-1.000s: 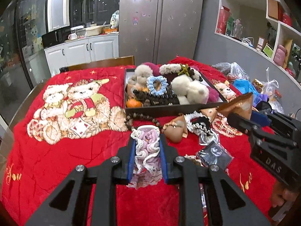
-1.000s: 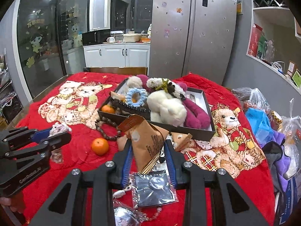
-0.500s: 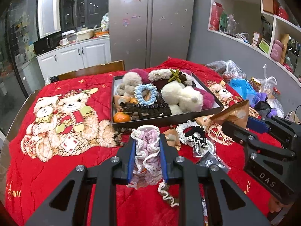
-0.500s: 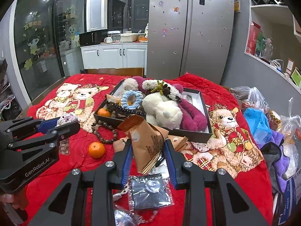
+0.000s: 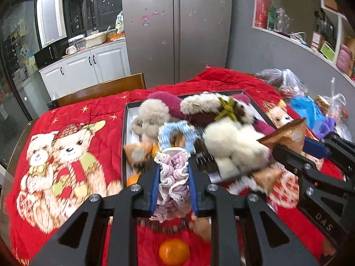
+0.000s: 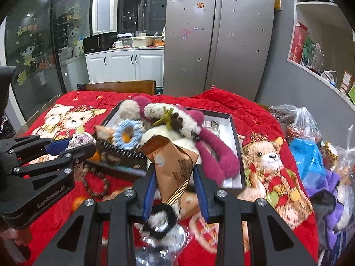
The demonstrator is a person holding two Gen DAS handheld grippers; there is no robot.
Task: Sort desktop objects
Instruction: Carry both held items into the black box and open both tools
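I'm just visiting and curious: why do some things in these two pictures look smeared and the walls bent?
Left wrist view: the white plush toy and tray edge smear with motion, while the held pink scrunchie stays sharp. Right wrist view: the black scrunchie below blurs; the brown packet is crisp. Both: fisheye lens bends the fridge and darkens corners.

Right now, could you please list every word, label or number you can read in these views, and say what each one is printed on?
"GenRobot.AI": side of the left claw body, seen from the right wrist view.
"DAS": side of the right claw body, seen from the left wrist view.
Brown paper packet held in the right claw: print too small to read.
Glass door stickers: characters too blurred to read.
Red box on the shelf: unreadable.
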